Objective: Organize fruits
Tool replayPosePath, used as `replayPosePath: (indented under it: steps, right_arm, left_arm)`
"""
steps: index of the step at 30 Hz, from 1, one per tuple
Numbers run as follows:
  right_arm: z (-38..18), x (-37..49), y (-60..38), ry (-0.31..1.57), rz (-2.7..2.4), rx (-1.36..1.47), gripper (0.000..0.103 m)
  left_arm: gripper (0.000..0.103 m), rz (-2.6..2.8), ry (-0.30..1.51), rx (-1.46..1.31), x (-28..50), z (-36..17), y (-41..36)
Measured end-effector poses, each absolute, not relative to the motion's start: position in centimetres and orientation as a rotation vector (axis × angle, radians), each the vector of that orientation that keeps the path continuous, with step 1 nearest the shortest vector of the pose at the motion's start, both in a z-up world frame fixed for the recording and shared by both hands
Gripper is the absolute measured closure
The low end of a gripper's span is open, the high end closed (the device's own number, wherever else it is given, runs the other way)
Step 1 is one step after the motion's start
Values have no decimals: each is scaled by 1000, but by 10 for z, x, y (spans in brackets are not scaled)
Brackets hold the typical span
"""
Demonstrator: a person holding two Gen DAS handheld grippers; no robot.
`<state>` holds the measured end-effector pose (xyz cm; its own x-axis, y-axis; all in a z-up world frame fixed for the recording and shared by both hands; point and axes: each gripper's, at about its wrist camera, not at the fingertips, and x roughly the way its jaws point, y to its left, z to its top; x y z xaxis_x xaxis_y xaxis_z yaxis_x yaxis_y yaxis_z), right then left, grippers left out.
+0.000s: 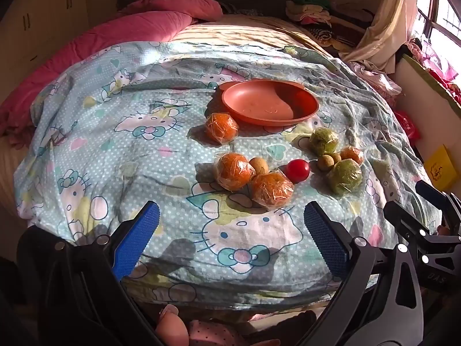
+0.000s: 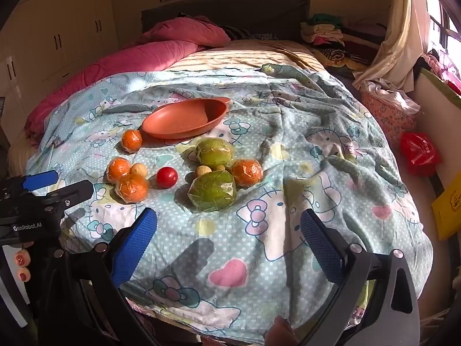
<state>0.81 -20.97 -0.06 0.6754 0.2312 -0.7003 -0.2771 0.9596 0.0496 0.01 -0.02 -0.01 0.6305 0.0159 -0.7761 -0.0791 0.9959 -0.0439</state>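
Sunlit and rumpled, a cartoon-cat bedsheet covers the near end of a bed and serves as the work surface, with a pink quilt pushed back toward the headboard, presumably to leave room. An orange-brown plate sits empty near the middle of the sheet, and its place just behind the fruit suggests it is meant as the collecting dish. All the fruit lies loose on the cloth in front of it: one wrapped orange almost touches the plate's near rim, two more wrapped oranges lie pressed together with a small tan fruit tucked beside them, and a red tomato rests just right of that pair. Farther right, two green wrapped fruits cluster with another wrapped orange and a couple of small tan fruits. The plastic film looks slick and crinkled, so a pinch across the widest part seems safest. The left gripper hangs low over the sheet with its blue pads spread wide and nothing between them, aimed at the orange pair; the right gripper is likewise parted and empty, facing the green cluster. Sorting appears not yet begun, each tool seemingly lined up with the group on its own side.
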Motion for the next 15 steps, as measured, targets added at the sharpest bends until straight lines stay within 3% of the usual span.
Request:
replayPosePath:
  steps: [15]
  right_arm:
    - [1, 7, -209, 779, 287, -61, 4]
  left_arm:
    - [8, 43, 885, -84, 0, 0, 0]
